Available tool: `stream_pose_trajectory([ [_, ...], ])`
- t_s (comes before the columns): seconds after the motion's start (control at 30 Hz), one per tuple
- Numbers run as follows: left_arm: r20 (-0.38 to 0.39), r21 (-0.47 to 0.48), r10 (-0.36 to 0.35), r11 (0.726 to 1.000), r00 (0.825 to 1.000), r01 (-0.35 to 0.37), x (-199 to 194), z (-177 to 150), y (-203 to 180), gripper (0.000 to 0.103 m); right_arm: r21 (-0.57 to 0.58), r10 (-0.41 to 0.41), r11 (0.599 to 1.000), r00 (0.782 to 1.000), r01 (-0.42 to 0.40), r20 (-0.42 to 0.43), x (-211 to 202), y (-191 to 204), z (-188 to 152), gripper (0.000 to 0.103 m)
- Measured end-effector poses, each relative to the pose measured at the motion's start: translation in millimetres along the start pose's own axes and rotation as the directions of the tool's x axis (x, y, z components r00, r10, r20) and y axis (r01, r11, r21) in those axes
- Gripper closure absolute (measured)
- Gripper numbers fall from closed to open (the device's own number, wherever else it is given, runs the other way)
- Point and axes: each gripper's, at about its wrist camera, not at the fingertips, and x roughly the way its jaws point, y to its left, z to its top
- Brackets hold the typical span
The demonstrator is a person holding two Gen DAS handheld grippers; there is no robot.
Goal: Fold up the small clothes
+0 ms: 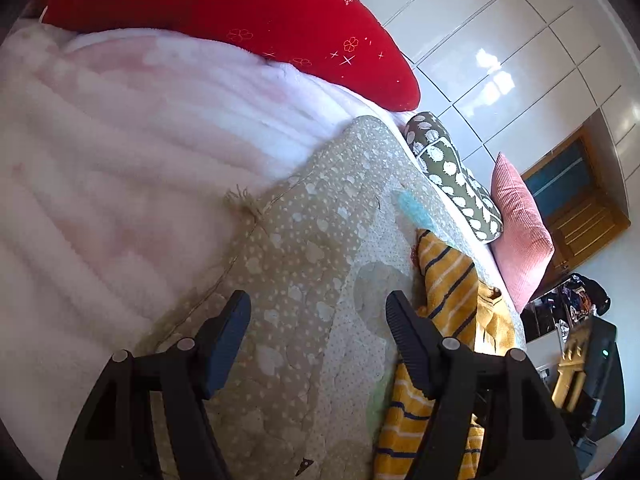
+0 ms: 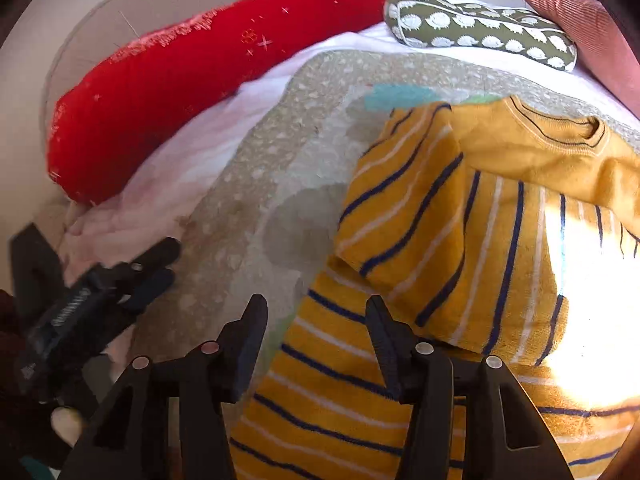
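A small yellow sweater (image 2: 460, 248) with navy and white stripes lies on a beige patterned quilt (image 2: 256, 168). One sleeve is folded over its body and its collar points away. My right gripper (image 2: 316, 320) is open and empty just above the sweater's lower left part. My left gripper (image 1: 318, 312) is open and empty over the quilt, left of the sweater (image 1: 448, 280). The left gripper also shows in the right wrist view (image 2: 160, 264), apart from the sweater.
A red cushion (image 1: 240, 12) lies on a pink fleece blanket (image 1: 100, 160) at the far side. A green patterned pillow (image 2: 480, 28) and a pink ribbed pillow (image 1: 520, 228) lie beyond the sweater. White wardrobe doors (image 1: 520, 40) stand behind.
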Motion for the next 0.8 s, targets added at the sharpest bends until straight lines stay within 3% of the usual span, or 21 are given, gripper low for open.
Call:
stream_pose_trajectory([
  [0.1, 0.024, 0.024, 0.025, 0.999, 0.999, -0.026, -3.0, -1.0, -1.4, 0.034, -0.003, -0.153, 0.988, 0.986, 0.154, 0.067, 25.0, -0.8, 16.8, 0.048],
  [0.13, 0.025, 0.023, 0.029, 0.999, 0.999, -0.03, -3.1, -0.5, -0.2, 0.034, 0.0, -0.168, 0.986, 0.983, 0.169, 0.079, 32.9, 0.4, 24.8, 0.046],
  [0.23, 0.032, -0.008, 0.035, 0.999, 0.999, -0.035, -5.0, 3.3, 7.8, 0.034, 0.034, 0.007, 0.999, 0.999, -0.008, 0.039, 52.1, 7.4, 41.0, 0.044],
  [0.3, 0.045, -0.021, 0.043, 0.999, 0.998, -0.042, -7.6, 6.2, 12.1, 0.034, 0.06, 0.12, 0.991, 0.993, -0.121, 0.008, 55.8, 9.8, 39.4, 0.043],
  [0.37, 0.05, -0.02, 0.049, 0.999, 0.998, -0.049, -8.5, 6.8, 12.6, 0.034, 0.071, 0.179, 0.981, 0.984, -0.179, 0.001, 48.0, 8.7, 29.0, 0.043],
  [0.5, 0.053, 0.027, 0.064, 0.997, 0.997, -0.066, -7.3, -1.0, -1.6, 0.034, 0.021, 0.14, 0.99, 0.988, -0.142, 0.064, -7.6, -5.3, -16.1, 0.043],
  [0.6, 0.077, 0.11, 0.07, 0.991, 0.995, -0.078, -10.9, -17.0, -23.0, 0.034, 0.022, 0.033, 0.999, 0.995, -0.035, 0.099, -55.9, -38.8, -69.9, 0.043],
  [0.7, 0.104, 0.214, 0.062, 0.973, 0.993, -0.084, -19.6, -44.4, -49.1, 0.034, 0.116, -0.096, 0.99, 0.991, 0.085, 0.094, -98.3, -97.7, -129.6, 0.043],
  [0.8, 0.069, 0.308, 0.074, 0.947, 0.995, -0.092, -27.2, -81.8, -73.5, 0.034, 0.259, -0.143, 0.959, 0.987, 0.118, 0.078, -136.0, -158.4, -187.8, 0.043],
])
